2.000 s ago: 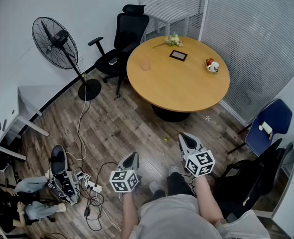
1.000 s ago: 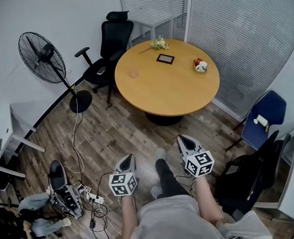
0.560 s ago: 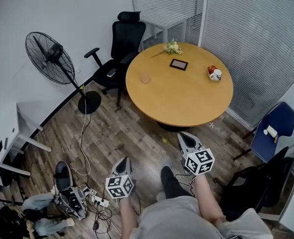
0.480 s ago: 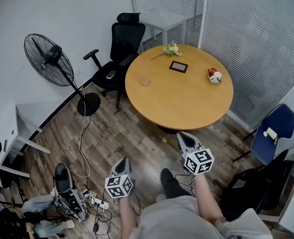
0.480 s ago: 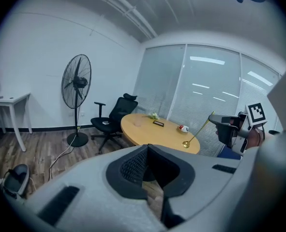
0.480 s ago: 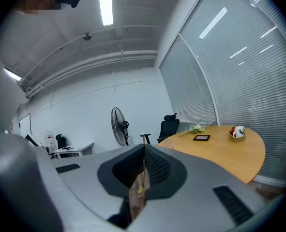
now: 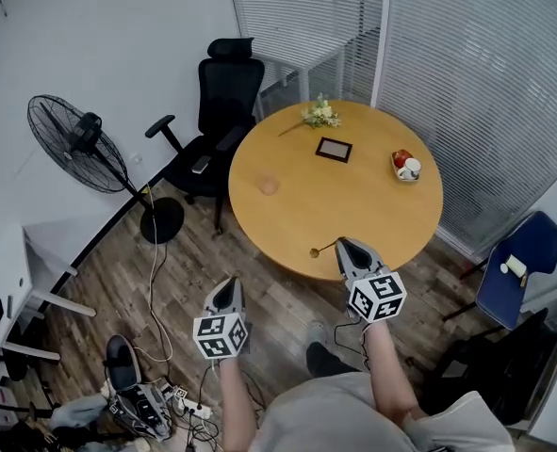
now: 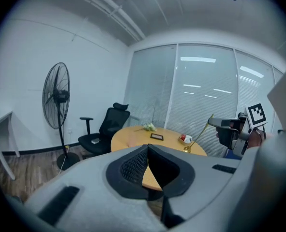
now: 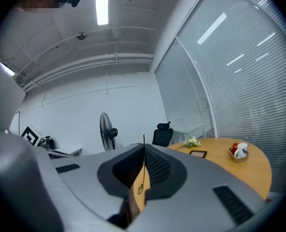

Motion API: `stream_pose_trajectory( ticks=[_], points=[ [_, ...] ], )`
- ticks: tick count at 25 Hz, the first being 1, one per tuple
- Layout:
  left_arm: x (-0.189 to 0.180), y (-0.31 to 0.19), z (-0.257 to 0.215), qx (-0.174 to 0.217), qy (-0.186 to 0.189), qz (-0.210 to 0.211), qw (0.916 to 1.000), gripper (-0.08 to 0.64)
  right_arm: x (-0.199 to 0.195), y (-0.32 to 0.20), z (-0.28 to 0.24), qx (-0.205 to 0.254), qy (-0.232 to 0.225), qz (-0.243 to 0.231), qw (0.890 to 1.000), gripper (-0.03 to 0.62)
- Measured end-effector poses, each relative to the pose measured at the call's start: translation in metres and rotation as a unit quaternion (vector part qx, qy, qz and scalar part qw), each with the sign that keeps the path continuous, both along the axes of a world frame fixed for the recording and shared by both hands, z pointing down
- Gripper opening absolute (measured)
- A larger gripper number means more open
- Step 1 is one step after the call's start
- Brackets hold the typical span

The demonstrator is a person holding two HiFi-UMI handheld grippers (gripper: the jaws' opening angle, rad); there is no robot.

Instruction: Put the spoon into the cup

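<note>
**Spoon in hand, cup not yet reached**

The pickup looks done: the right gripper (image 7: 346,246) is clamped on the handle of a slim gold spoon (image 7: 323,249). In the right gripper view the spoon (image 9: 142,168) stands pinched between the closed jaws, its bowl end free. What remains, as I judge it, is the carry and the drop — the spoon is nowhere near any cup.

A white cup (image 7: 411,168) sits in a small dish at the far right of the round wooden table (image 7: 353,205), beside something red. A pale, small cup (image 7: 268,185) stands alone towards the left side. Which one is meant cannot be told from here; both are well apart from the spoon.

The right forearm reaches forward, so its gripper hangs above the near edge of the table. The spoon juts out to the left and slopes downward. The left gripper (image 7: 225,285) is held lower and nearer the body, over the wood floor and short of the table. It points towards the table, jaws pressed together on nothing.
</note>
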State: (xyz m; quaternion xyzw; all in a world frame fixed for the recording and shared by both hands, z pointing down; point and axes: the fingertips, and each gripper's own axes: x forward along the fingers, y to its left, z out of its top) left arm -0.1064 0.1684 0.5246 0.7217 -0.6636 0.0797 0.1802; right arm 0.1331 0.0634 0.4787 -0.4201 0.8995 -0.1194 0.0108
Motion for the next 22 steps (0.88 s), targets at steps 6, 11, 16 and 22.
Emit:
stream_pose_trajectory(
  ticks=[6, 11, 16, 22],
  points=[
    [-0.002, -0.112, -0.112, 0.093, -0.036, -0.005, 0.995, 0.008, 0.001, -0.095, -0.089, 0.057, -0.069, 0.06, 0.994, 0.005],
    [0.019, -0.133, -0.101, 0.076, -0.009, 0.016, 0.9969, 0.008, -0.026, -0.111, -0.068, 0.036, -0.048, 0.033, 0.998, 0.005],
    [0.025, -0.156, -0.073, 0.034, -0.049, 0.045, 0.9972, 0.008, -0.037, -0.137, -0.041, 0.021, -0.041, 0.0, 0.999, 0.005],
    [0.016, -0.191, -0.07, 0.037, -0.047, 0.043, 0.9973, 0.008, -0.036, -0.177, -0.029, 0.016, -0.039, -0.005, 0.999, 0.005]
  ],
)
